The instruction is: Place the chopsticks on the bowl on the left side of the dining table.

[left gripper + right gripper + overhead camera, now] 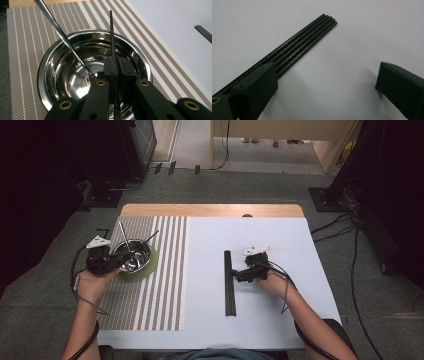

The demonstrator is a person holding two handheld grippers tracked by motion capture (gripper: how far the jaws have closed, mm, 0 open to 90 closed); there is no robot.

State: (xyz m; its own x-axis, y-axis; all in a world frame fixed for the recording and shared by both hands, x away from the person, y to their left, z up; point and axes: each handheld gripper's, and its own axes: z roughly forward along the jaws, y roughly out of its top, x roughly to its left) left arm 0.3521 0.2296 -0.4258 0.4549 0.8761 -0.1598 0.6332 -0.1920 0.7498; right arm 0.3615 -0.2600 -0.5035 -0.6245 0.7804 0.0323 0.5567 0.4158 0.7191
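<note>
High view: a white table (280, 320) with a striped mat (165, 285) covering its left part. On the mat a steel bowl (134, 256) stands on a green coaster (148, 270), toward the far left of the table. The left gripper (111, 262) sits at the bowl's near left rim, held in the person's left hand (92, 282). Two thin sticks lean in the bowl: a metal stick (125, 239) slants up toward the far left, and a black stick (150, 238) slants up toward the far right.

Left gripper view, looking along the jaws: they are clamped together on the black stick (111, 32), which runs up from between the pads and out past the far rim of the bowl (47, 65). The metal stick (62, 37) rests with its lower end in the bottom of the bowl, just beside the jaws, and leans away over the far left rim.

To the right, near the middle of the table, a row of black sticks (229, 282) lies flat on the white surface, side by side and touching, running from near to far. The right gripper (243, 272) rests just to the right of the row, in the right hand (272, 280).

Right gripper view: its jaws stand wide apart with nothing between them but bare table. The row of black sticks (307, 42) passes beside the left jaw, lying outside the gap.
</note>
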